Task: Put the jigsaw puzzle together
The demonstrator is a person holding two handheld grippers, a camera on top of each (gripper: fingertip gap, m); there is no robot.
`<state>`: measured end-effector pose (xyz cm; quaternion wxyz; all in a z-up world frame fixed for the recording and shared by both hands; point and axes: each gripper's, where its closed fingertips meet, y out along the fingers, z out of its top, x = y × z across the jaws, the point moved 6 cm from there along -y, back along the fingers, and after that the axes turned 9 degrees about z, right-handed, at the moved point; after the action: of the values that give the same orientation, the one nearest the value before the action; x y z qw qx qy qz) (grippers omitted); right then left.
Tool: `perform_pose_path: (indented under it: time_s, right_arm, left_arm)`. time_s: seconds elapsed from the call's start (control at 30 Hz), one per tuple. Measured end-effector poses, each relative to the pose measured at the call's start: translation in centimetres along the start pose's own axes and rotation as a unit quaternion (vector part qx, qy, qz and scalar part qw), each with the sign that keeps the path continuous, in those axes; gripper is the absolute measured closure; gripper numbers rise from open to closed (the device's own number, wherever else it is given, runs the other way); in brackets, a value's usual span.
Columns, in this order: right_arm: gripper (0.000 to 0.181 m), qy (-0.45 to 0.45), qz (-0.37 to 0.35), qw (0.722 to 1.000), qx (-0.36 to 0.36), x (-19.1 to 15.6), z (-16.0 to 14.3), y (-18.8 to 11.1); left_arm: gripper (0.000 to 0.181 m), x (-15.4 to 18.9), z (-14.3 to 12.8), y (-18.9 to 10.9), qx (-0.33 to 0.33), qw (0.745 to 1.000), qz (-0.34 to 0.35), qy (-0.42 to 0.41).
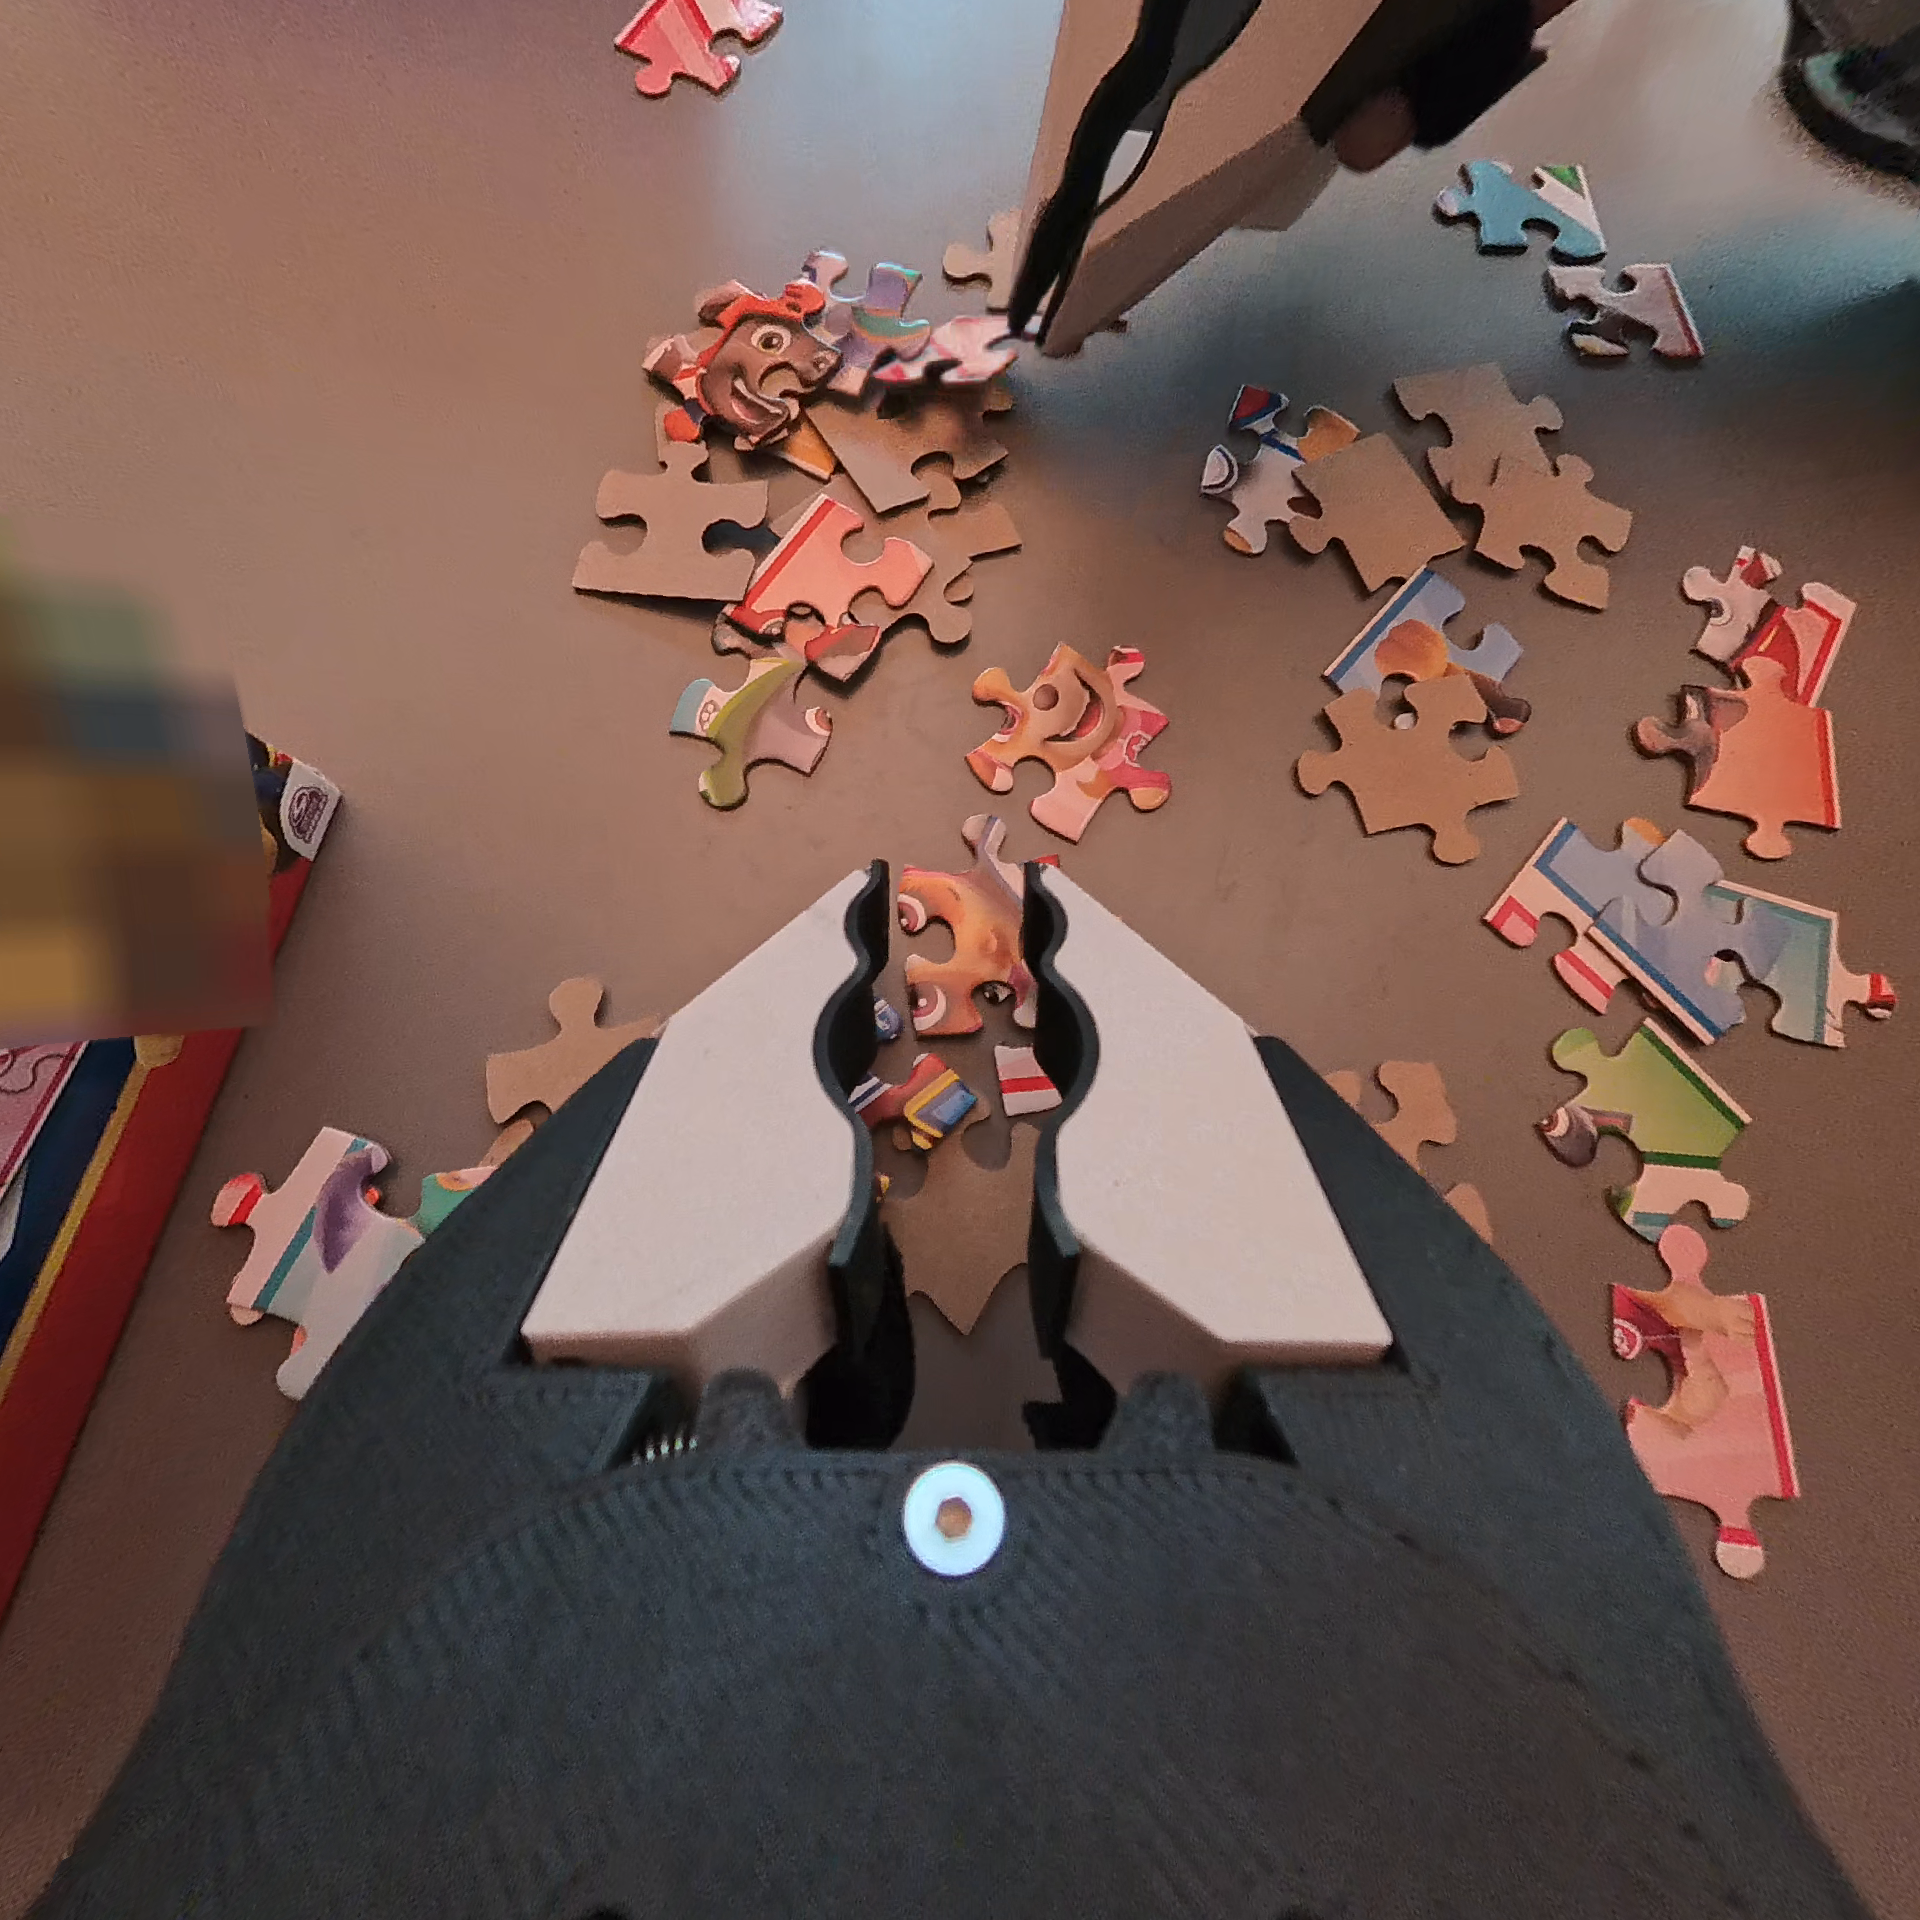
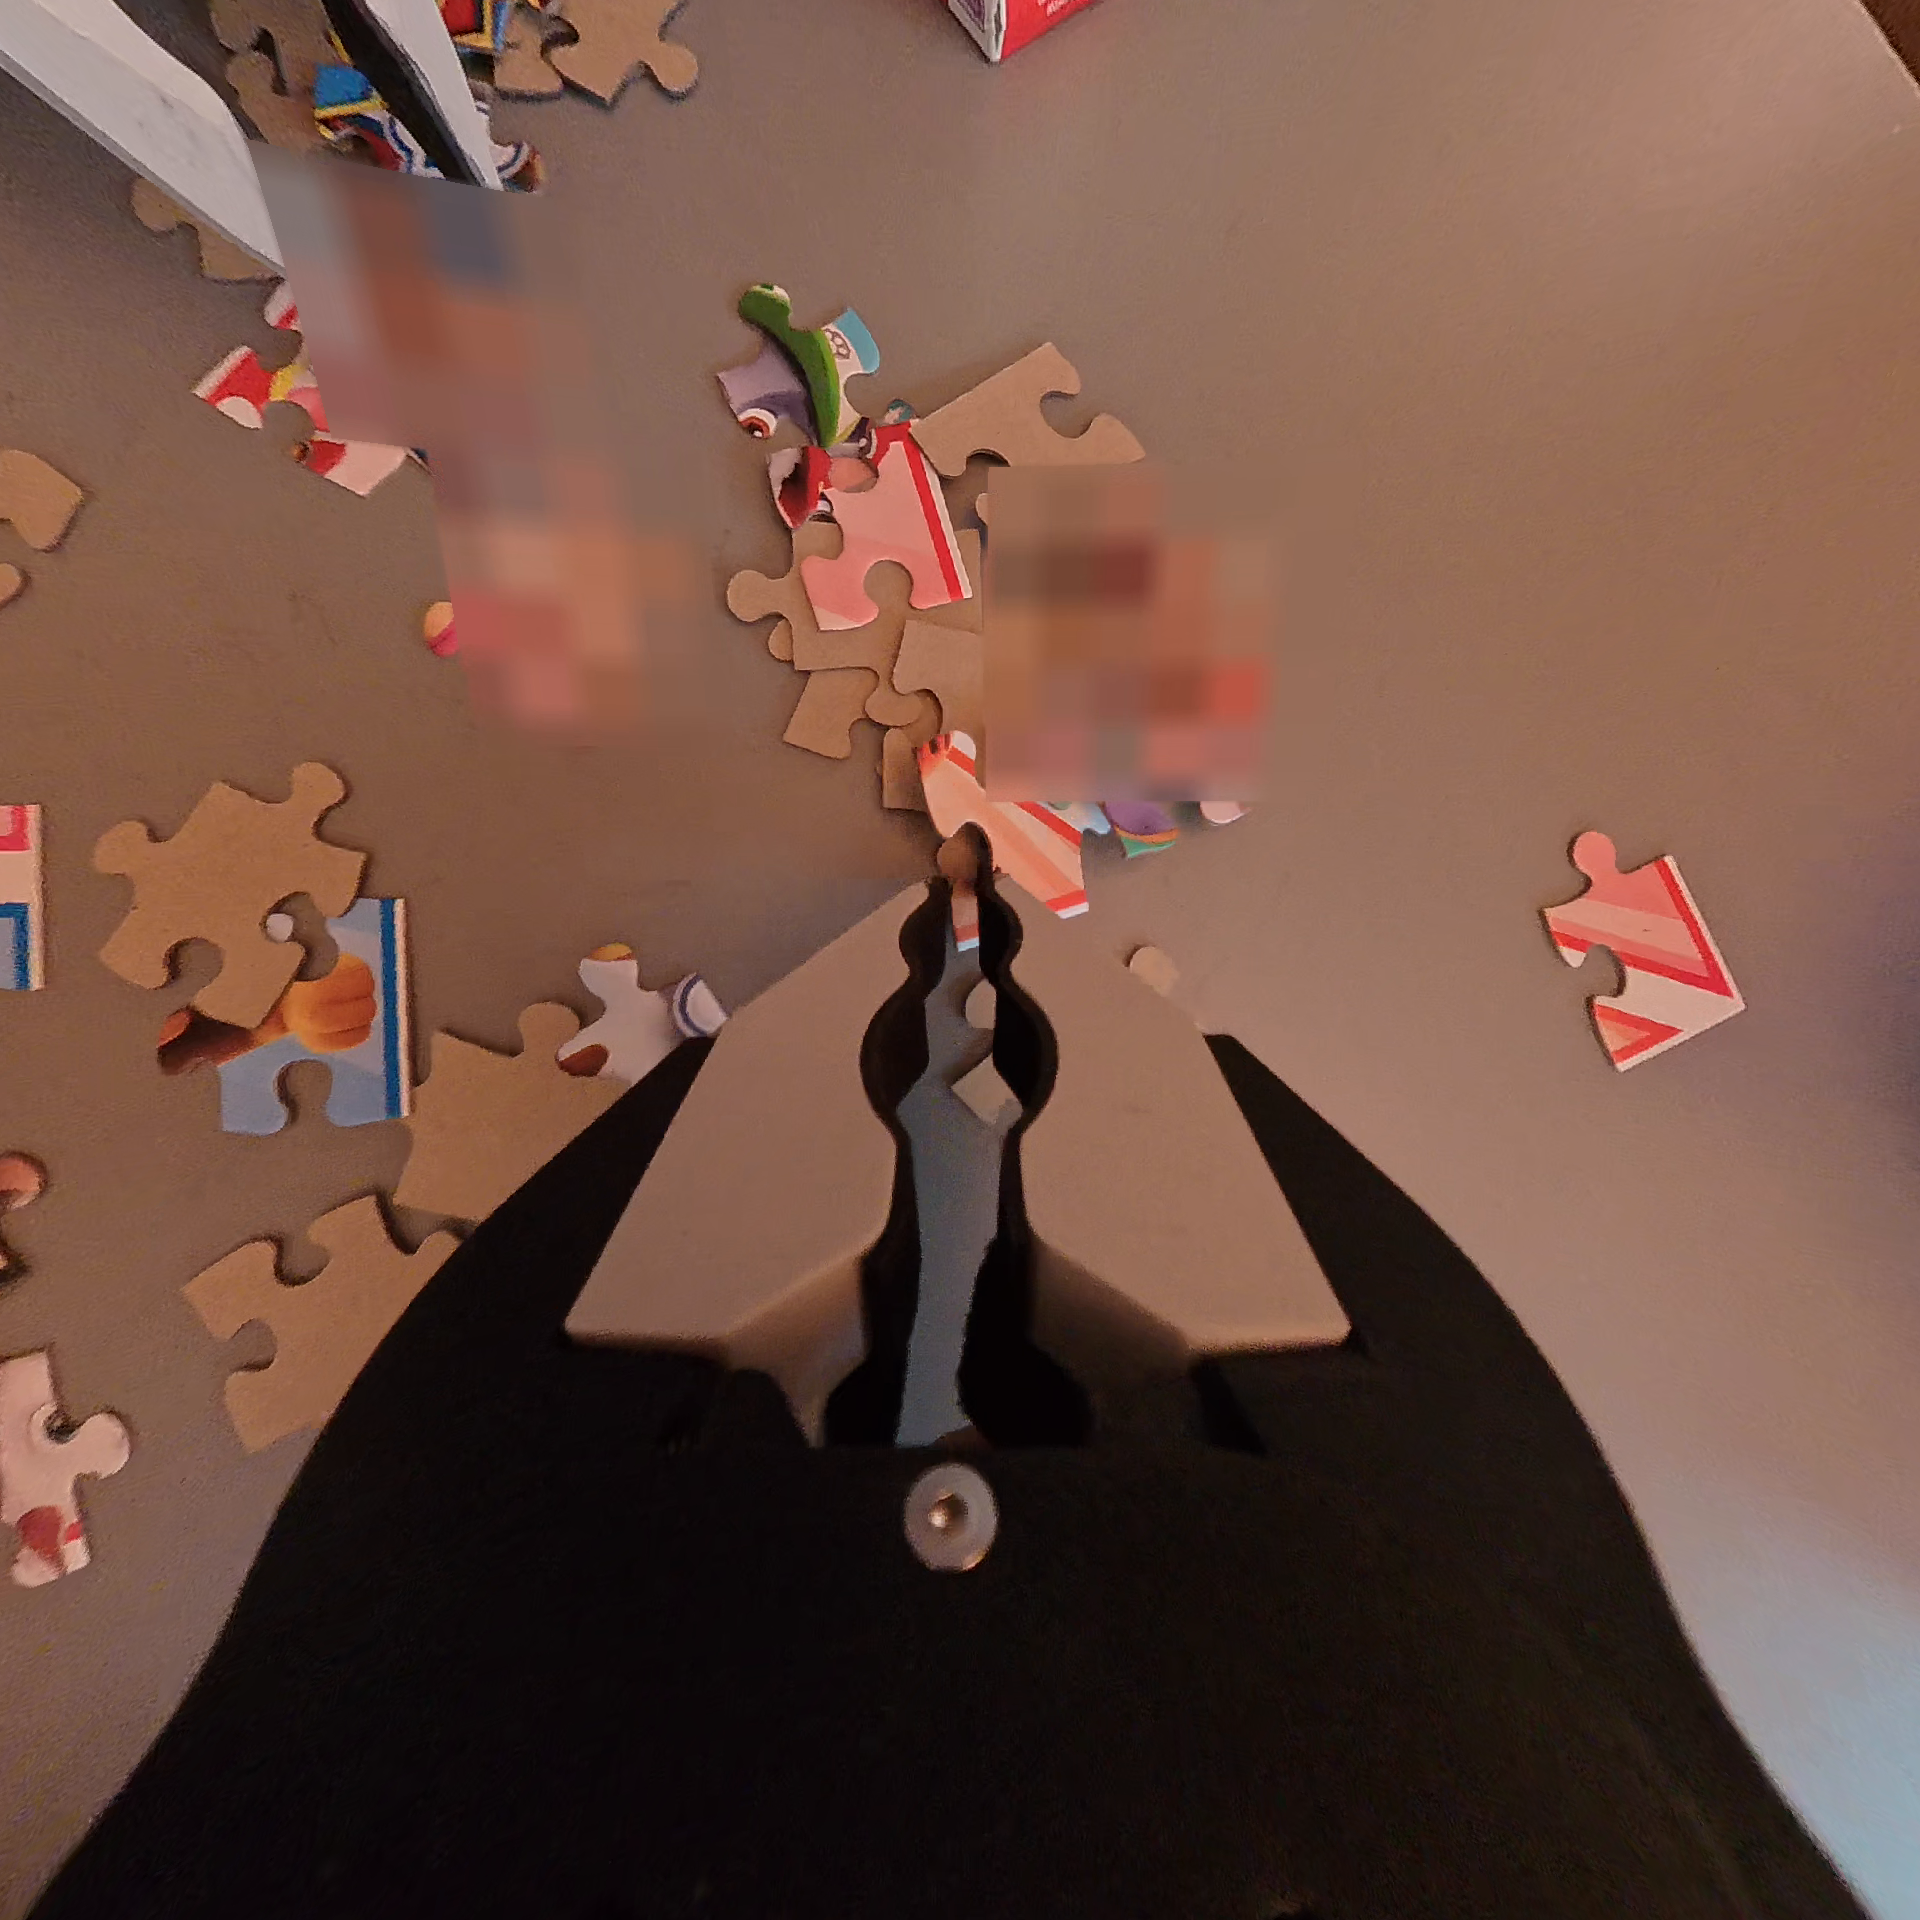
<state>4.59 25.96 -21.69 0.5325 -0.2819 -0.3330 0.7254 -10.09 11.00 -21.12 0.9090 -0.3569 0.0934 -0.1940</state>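
The pink-and-white striped cardboard jigsaw piece (image 2: 1023, 847) lies at the near edge of a jumbled heap on the grey surface (image 2: 1455, 416), its edge pinched in the right claw (image 2: 966, 883), while the left claw (image 1: 958, 883) hangs released, farther off.

You've got almost nothing readable here. The puzzle box (image 1: 156, 1143) at the left edge carries a small round brand badge (image 1: 312, 808), too small to make out. The puzzle pieces (image 1: 1070, 738) show cartoon artwork only.
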Motion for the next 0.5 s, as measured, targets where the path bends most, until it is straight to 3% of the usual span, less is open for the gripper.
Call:
perform_pose_path:
  time_s: [0.27, 0.37, 0.5]
  right_arm:
    - [0.181, 0.007, -0.007, 1.000, 0.021, 0.0, -0.8, -3.9]
    - [0.181, 0.009, -0.058, 0.998, 0.017, 1.5, -1.8, -6.3]
    - [0.181, -0.016, -0.160, 0.985, -0.055, 4.1, -5.0, -8.0]
  left_arm:
    - [0.157, 0.2, 0.1, 0.1, 0.000, 1.000, -0.001, 0.004]
    - [0.157, 0.2, 0.0, 0.1, -0.001, 1.000, -0.001, 0.004]
    - [0.157, 0.2, 0.0, 0.1, -0.003, 1.000, 0.002, 0.007]
